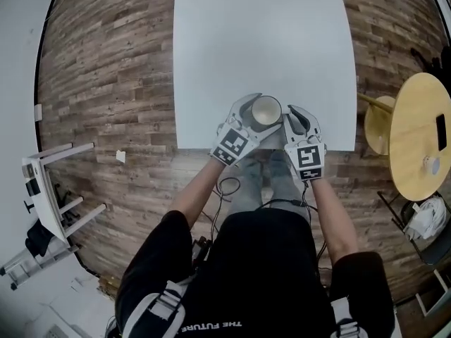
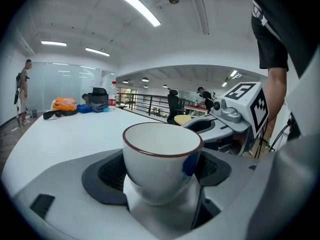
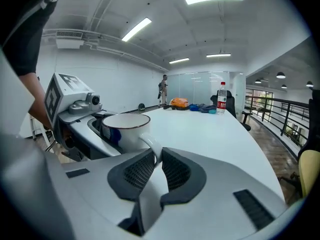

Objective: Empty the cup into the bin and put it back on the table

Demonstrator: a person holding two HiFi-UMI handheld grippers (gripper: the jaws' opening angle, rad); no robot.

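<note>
A white cup [image 1: 266, 110] with a thin dark red rim stands upright at the near edge of the white table [image 1: 268, 41]. It looks empty inside. My left gripper [image 1: 254, 115] is shut on the cup's body [image 2: 161, 159], one pad on each side. My right gripper [image 1: 292, 122] comes in from the right, and its jaws are shut on the cup's handle [image 3: 150, 145]. In the right gripper view the cup [image 3: 125, 128] sits just beyond the pads, with the left gripper's marker cube behind it. No bin shows in any view.
A round wooden table [image 1: 423, 132] and a yellow stool [image 1: 379, 124] stand on the wood floor to the right. A white rack [image 1: 49, 196] lies at the left. Cables [image 1: 229, 185] trail by my feet. A bottle [image 3: 221, 98] and bags [image 2: 65, 104] sit at the table's far end.
</note>
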